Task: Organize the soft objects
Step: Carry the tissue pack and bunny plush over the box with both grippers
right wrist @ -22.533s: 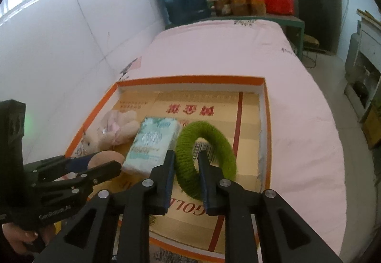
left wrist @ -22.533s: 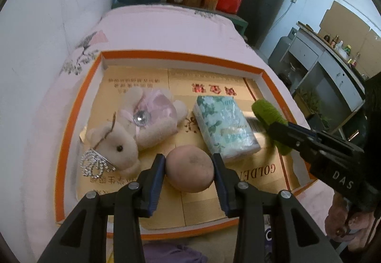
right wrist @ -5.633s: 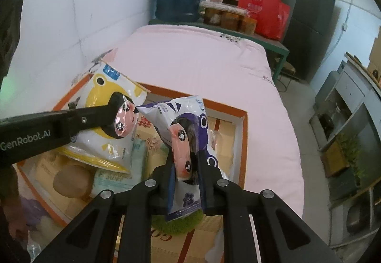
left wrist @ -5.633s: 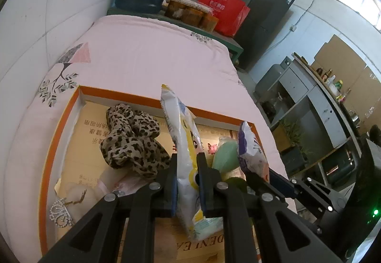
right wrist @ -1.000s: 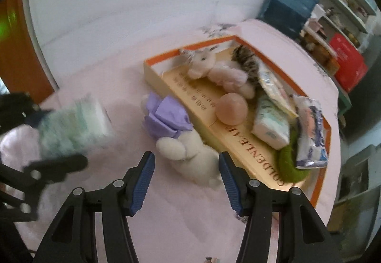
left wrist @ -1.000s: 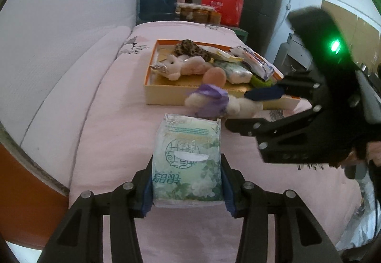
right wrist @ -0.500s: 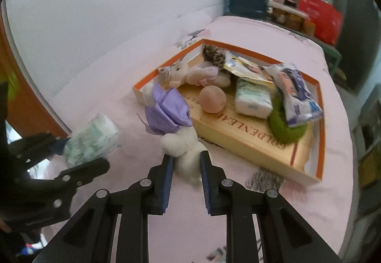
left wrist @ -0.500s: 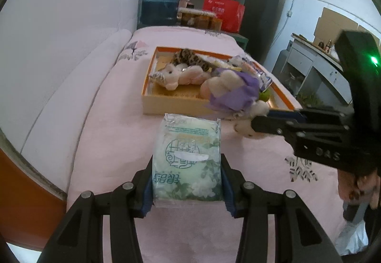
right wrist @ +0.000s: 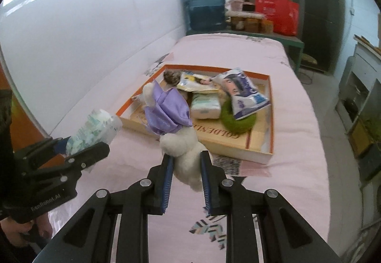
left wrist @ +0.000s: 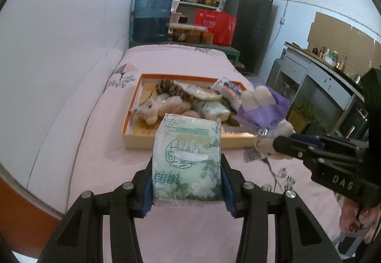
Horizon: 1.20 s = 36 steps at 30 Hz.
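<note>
Holding two soft items above the bed at once. Left claw (left wrist: 187,185) is closed across the width of a tissue pack (left wrist: 187,158), pads on its two long sides, label up; jaws stand fairly wide only because the pack is wide. Right claw (right wrist: 185,173) is pinched down on the white lower body of a plush rabbit (right wrist: 177,127) in a purple satin wrap, the soft body bulging out either side of the pads. Grip low on the toy leaves the ears and wrap pointing forward, toward the box.

Orange-rimmed cardboard box (right wrist: 270,120) lies ahead of both claws on the bed. Already inside: pink plush toy (left wrist: 158,108), leopard-print plush (left wrist: 170,88), second tissue pack (right wrist: 206,103), yellow snack bag (right wrist: 194,83), purple-and-white snack bag (right wrist: 243,92), green yarn ring (right wrist: 238,123). Judgement: both held items are bound for that box; free room looks scarce, mostly along the near right edge.

Surface: bed with pink printed sheet (left wrist: 181,60), soft, no firm backing for a press-down. Left side runs along a white wall. Beyond the foot of the bed: blue water jug (left wrist: 152,16), red carton (left wrist: 214,26), metal shelving, dark fridge (left wrist: 250,29). A counter with bottles stands at far right.
</note>
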Available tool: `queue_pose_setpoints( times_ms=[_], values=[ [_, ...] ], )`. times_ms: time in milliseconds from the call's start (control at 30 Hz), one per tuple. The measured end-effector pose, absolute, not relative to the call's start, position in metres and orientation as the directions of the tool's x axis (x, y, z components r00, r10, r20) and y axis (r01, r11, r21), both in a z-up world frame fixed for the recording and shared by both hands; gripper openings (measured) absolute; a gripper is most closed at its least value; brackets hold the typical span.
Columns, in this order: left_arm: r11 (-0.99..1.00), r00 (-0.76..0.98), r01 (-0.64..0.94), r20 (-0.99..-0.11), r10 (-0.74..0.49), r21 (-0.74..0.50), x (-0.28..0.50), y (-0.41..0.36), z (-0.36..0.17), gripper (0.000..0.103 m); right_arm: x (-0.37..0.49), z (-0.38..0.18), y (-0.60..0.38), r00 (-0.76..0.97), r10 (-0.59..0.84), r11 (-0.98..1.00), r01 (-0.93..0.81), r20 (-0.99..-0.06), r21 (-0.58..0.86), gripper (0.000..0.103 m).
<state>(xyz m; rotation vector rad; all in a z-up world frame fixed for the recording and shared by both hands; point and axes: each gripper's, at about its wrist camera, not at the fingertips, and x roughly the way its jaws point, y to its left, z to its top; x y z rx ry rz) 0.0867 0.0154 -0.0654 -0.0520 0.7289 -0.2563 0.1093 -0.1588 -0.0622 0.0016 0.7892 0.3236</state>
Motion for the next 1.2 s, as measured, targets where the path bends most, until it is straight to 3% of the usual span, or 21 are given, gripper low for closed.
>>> queue_pose_setpoints(
  times_ms=[433,1200],
  values=[
    [0.972,0.761,0.204,-0.606,-0.233,-0.117,0.125,-0.002,-0.034,0.047,0.124,-0.050,-0.174,0.686,0.276,0.960,-0.234,-0.673,0.156,0.023],
    [0.979,0.754,0.161,-0.625,-0.201,-0.121,0.182,-0.009,-0.044,0.047,0.178,-0.060,-0.185,0.670,0.292,0.956,-0.187,-0.683,0.225,0.023]
  ],
)
